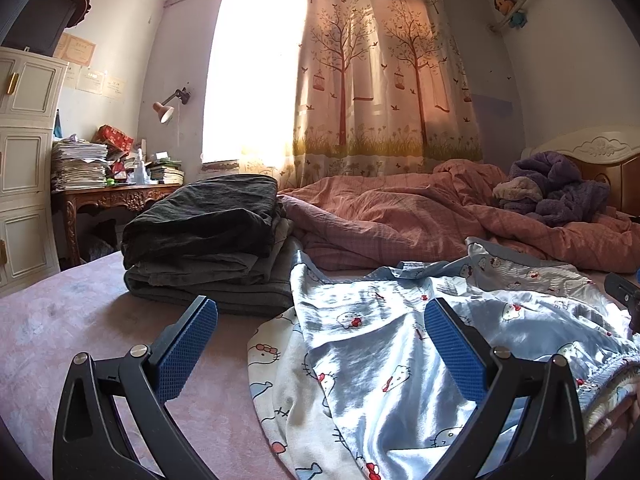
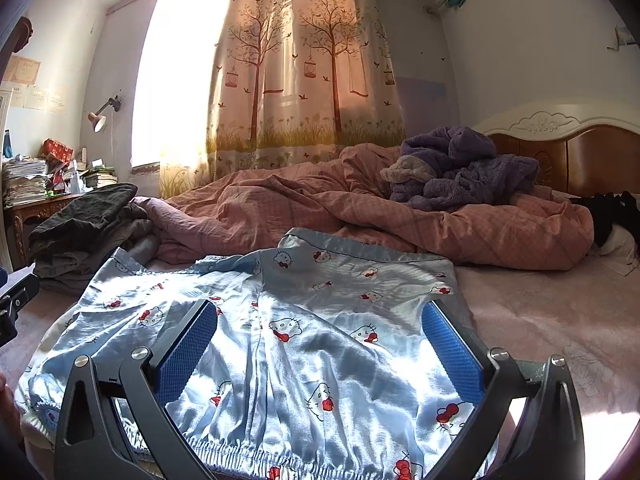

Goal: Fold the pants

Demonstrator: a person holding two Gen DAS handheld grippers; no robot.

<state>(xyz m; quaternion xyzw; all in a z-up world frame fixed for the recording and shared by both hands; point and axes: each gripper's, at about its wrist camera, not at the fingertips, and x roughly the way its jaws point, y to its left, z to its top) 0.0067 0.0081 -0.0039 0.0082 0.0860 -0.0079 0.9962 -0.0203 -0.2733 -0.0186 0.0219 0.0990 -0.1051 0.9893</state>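
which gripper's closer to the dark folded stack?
Left. The left gripper sits just in front of the stack, at the pants' left edge; the right gripper is farther right, over the pants.

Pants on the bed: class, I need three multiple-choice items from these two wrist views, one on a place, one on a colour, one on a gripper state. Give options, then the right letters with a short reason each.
1. Where does the dark folded stack lie relative to the pants?
A. To their left
B. On top of them
C. On the headboard

2. What colour are the pants?
A. Plain black
B. Light blue with a cartoon-cat print
C. Green stripes

3. How do the left gripper and right gripper stand?
A. Both shut on the waistband
B. Left shut, right open
C. Both open, holding nothing

Answers:
1 A: both views show the stack left of the pants, beside them on the bed.
2 B: shiny pale blue cloth with red-bowed cats.
3 C: each pair of blue pads stands wide apart with the cloth lying free between.
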